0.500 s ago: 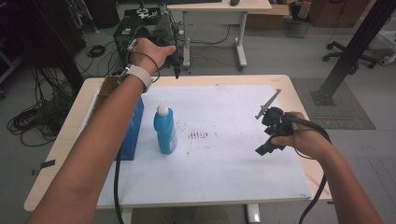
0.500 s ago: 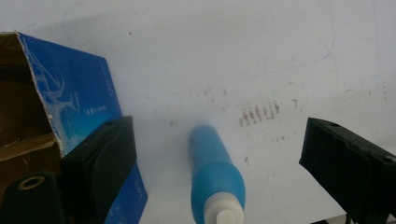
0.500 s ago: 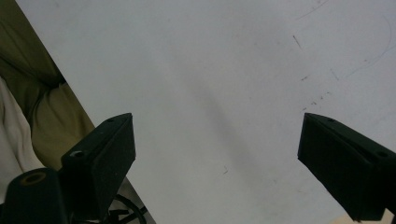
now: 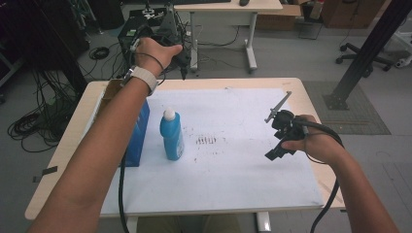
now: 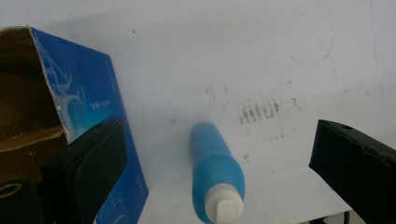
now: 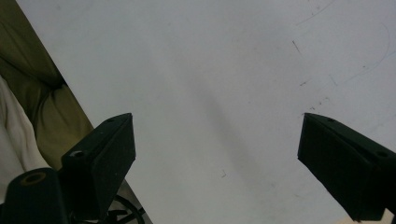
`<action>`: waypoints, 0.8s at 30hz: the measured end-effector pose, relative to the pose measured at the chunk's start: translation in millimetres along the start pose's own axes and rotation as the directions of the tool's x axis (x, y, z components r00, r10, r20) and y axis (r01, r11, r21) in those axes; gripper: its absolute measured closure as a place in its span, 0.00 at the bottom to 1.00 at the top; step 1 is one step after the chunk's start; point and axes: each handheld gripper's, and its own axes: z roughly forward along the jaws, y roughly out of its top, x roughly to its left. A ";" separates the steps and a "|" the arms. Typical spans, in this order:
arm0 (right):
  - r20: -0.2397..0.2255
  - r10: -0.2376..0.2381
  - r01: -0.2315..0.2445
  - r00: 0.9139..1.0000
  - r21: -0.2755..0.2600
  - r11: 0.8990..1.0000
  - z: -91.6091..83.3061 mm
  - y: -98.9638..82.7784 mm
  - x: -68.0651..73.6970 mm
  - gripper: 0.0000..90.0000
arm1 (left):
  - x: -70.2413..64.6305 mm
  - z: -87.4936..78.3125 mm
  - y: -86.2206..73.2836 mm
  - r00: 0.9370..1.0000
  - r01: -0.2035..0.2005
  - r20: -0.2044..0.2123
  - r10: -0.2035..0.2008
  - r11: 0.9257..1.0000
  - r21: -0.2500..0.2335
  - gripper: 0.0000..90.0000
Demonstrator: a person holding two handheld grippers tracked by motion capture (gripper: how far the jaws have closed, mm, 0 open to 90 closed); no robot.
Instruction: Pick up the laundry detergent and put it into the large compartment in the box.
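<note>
— What is in the high view?
— The left gripper (image 4: 180, 60) is over the far edge of the table (image 4: 311, 104). The bottle (image 4: 171, 135) stands upright beside the blue box (image 4: 140, 133).
— And the left gripper view?
— Its jaws are wide apart, with nothing between them; the bottle (image 5: 217, 179) is below.
— The right gripper view?
— The right gripper (image 6: 215, 163) is spread open too, above the white sheet (image 6: 210, 84).

A light wooden tabletop (image 4: 311, 97) carries a white sheet (image 4: 243, 170) over most of it. Near the left edge, a blue bottle (image 4: 172, 136) stands upright on the sheet, just beside a blue box (image 4: 140, 131).
</note>
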 end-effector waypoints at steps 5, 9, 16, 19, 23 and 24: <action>0.001 -0.001 0.001 1.000 0.000 1.000 -0.5 1.2 0.5 0.13 | 0.2 -3.5 -3.5 1.000 0.000 -0.004 0.000 1.000 -0.004 0.05; 0.003 -0.002 0.002 1.000 0.002 1.000 -0.3 1.7 1.0 0.13 | -2.5 -7.1 -7.5 1.000 0.011 -0.013 -0.011 1.000 -0.004 0.06; 0.002 -0.006 0.006 1.000 0.001 1.000 0.8 2.3 2.3 0.13 | -6.9 -12.3 -13.6 1.000 0.020 -0.024 -0.020 1.000 -0.001 0.08; 0.001 -0.011 0.011 1.000 0.003 1.000 1.1 3.0 2.9 0.13 | -6.9 -14.0 -16.0 1.000 0.018 -0.023 -0.018 1.000 0.001 0.08; 0.001 -0.014 0.014 1.000 0.000 1.000 0.3 3.7 3.6 0.13 | -7.1 -16.2 -20.0 1.000 0.022 -0.022 -0.022 1.000 0.009 0.09; 0.003 -0.014 0.014 1.000 -0.001 1.000 0.0 3.8 3.9 0.13 | -7.1 -16.7 -21.0 1.000 0.022 -0.020 -0.022 1.000 0.010 0.09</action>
